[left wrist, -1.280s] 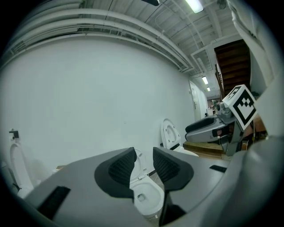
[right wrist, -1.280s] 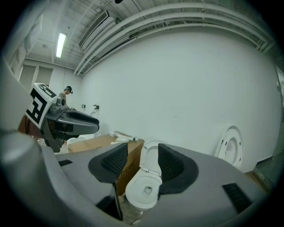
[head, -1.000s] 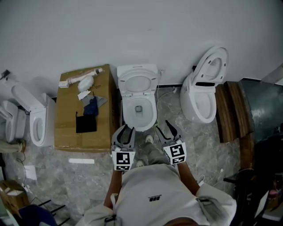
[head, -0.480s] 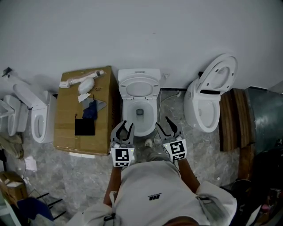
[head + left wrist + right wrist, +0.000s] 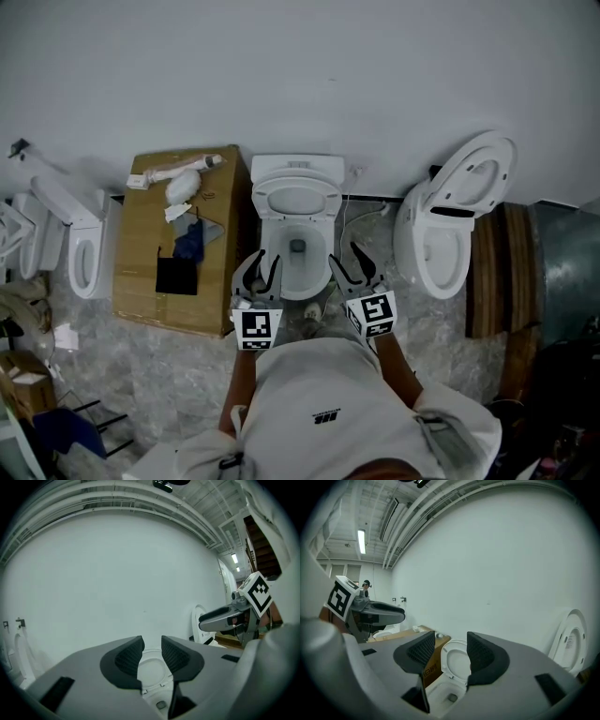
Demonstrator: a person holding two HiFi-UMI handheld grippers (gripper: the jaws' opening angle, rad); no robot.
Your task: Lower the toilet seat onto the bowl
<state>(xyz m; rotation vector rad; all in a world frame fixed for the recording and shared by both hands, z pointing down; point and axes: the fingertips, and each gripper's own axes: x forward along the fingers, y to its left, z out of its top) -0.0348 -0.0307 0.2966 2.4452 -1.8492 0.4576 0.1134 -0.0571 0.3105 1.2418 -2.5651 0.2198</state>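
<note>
White wall (image 5: 300, 75) behind, marble floor (image 5: 178, 370) below — the toilet seat (image 5: 297, 199) leans on its tank (image 5: 295, 166), so it holds upright over the bowl (image 5: 298, 272). Left gripper (image 5: 262, 267) and right gripper (image 5: 349, 265) hover before the rim, jaws parted on nothing. Cardboard box (image 5: 178, 234) crowds the left; the right side lies freer.

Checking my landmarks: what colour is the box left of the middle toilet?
Brown; the cardboard box shows best in the head view.

Above bowl (image 5: 314, 264): open up to raised seat (image 5: 296, 199).
Left: cardboard box (image 5: 155, 272) tight beside bowl.
Right: floor (image 5: 377, 230) gap, then second toilet (image 5: 439, 248).
Behind: wall (image 5: 300, 75).
</note>
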